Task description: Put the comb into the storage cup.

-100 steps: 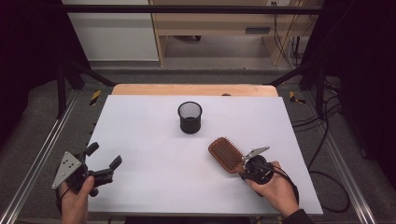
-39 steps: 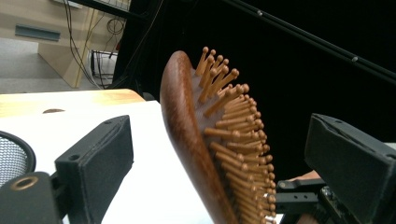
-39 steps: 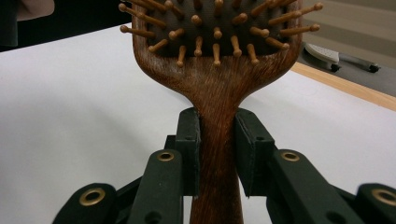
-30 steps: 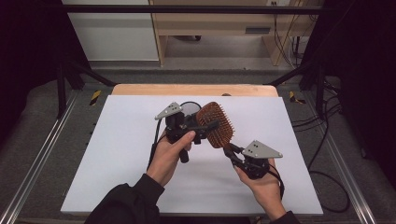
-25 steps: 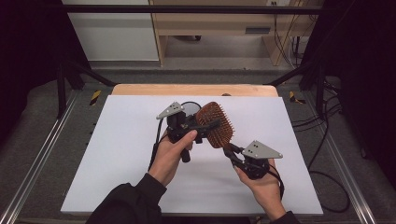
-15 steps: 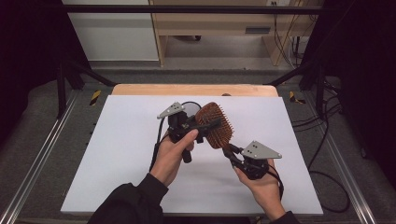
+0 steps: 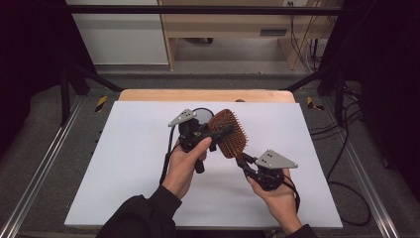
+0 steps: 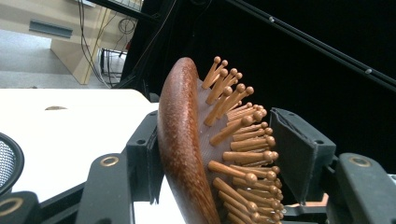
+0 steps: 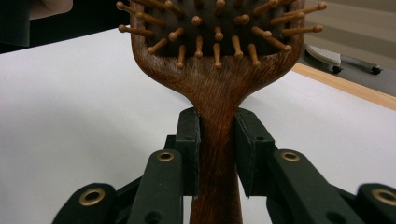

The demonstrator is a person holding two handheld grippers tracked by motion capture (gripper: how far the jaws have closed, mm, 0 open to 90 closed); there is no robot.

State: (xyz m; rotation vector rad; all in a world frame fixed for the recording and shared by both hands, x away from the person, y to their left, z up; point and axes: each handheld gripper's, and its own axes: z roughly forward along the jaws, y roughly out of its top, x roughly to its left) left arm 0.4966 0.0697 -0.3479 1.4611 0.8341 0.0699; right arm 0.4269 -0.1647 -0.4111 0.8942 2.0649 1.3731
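Note:
A brown wooden hairbrush (image 7: 230,134) with peg bristles is held up above the white table (image 7: 129,163). My right gripper (image 7: 243,161) is shut on its handle; in the right gripper view both pads press the neck of the hairbrush (image 9: 217,93) just under the head. My left gripper (image 7: 215,134) reaches in from the left and spans the head. In the left gripper view one pad lies against the hairbrush's (image 8: 180,140) rounded wooden back. The other pad (image 8: 299,158) meets the bristle tips. A black mesh cup (image 7: 200,113) stands behind the left gripper.
The mesh cup's rim (image 8: 7,161) sits low at the left of the left gripper view. A wooden strip (image 7: 198,95) borders the table's far edge. Metal rails (image 7: 44,163) run along both sides. A small hand tool (image 9: 336,56) lies beyond the table edge.
Since 3.3 s ago the right gripper lifted the brush off the table and the left gripper came from the front left to its head. Over the last second both stayed nearly still.

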